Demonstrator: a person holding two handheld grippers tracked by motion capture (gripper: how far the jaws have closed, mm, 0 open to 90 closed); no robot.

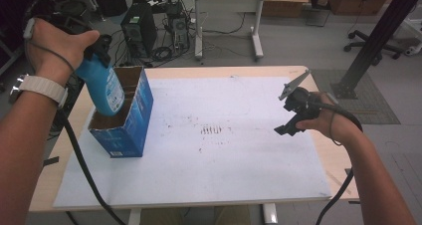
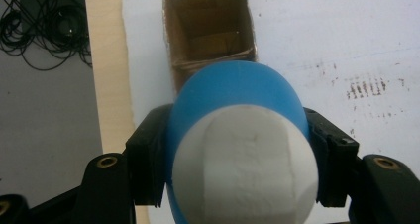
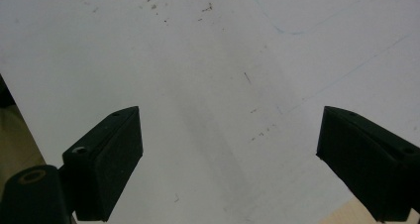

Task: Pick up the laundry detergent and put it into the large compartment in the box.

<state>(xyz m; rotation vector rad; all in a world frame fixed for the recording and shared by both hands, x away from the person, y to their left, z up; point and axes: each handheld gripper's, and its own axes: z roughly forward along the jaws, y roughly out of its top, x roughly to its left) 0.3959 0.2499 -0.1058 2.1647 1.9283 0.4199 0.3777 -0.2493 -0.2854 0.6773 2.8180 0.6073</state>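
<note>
Two grippers: the left gripper clamps a blue bottle above the box; the right gripper hangs empty, jaws apart.

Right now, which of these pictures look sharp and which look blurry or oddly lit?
High view: evenly lit and fairly sharp, the blue bottle and the box read clearly. Left gripper view: the bottle's white end sits so close that it looks soft, while the box behind stays clearer. Right gripper view: the white board is dim and greyish, with a faint shadow band between the black fingers.
</note>
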